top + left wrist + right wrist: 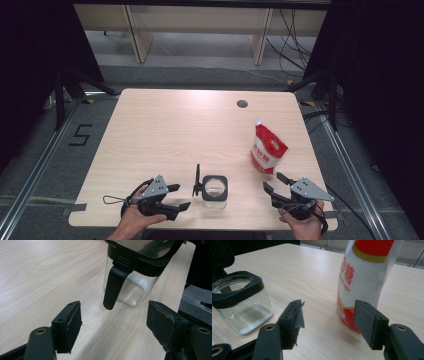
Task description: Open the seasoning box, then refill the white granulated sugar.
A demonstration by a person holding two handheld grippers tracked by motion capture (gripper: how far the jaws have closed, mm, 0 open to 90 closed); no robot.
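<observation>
Near the bottom edge of the high view, both grippers sit low over the tabletop (165, 125), one either side of the jar. Left gripper (176, 196) at lower left: jaws wide, nothing between them, pointing at the glass jar (215, 191). In the left gripper view the jar's hanging black latch tab (112, 287) sits centred ahead of the gap, apart from both pads. Jar lid (197, 181) is flipped up on the jar's left side, mouth open; jar looks empty.

Right gripper (274, 184) at lower right: jaws open fairly wide, empty. In the right gripper view the sugar pouch (364, 272) stands upright just ahead, slightly right of the gap, not touched. In the high view the pouch (268, 148) sits right of centre, up and right of the jar, near it but apart.

Read on the step: jar open and ready, pouch not yet picked. Looks like the approach to grasping the pouch for a pour into the jar.

Next move, as I judge it:
- right jaws go forward and a bit right to straddle the pouch body, close mid-height; soft bag, so it may buckle
- left jaws close on the jar wall or rim to steady it
- can't tell whether the pouch top is already cut open
</observation>
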